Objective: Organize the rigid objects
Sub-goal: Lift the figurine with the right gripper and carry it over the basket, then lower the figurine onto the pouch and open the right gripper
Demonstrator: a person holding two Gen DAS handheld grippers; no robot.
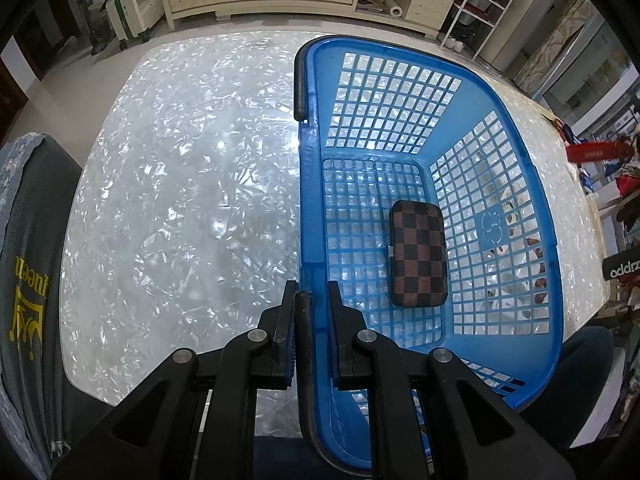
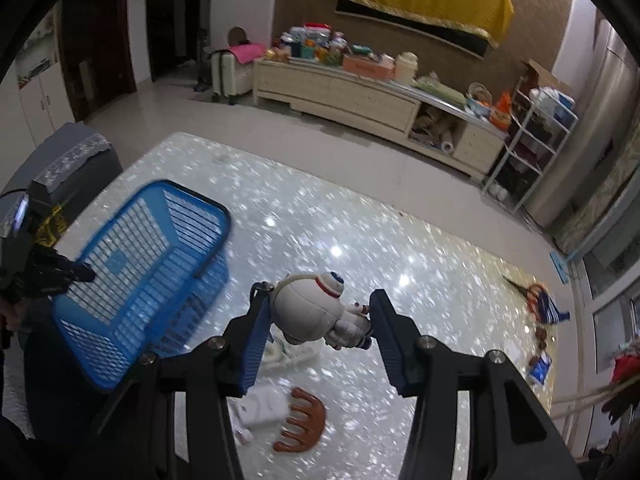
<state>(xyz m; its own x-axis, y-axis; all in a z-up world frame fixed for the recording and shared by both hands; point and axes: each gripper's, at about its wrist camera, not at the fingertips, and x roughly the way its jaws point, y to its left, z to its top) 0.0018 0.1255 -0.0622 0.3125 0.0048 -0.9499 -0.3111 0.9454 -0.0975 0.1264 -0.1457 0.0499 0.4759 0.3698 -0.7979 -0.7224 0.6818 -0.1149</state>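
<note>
The right gripper (image 2: 318, 322) is gripping the astronaut (image 2: 316, 312), long axis spanning its jaws. The basket (image 2: 120, 332) is lying left of it. The left gripper (image 1: 308, 312) is clamping the basket rim (image 1: 310, 240).

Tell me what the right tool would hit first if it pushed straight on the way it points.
Holding the astronaut figure, the right tool points down at the shiny tabletop; probably bare table first, though depth is unclear.

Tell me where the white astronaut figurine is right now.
In the right wrist view, the white astronaut figurine is gripped between the right gripper's jaws, above the shiny table, right of the blue plastic basket.
</note>
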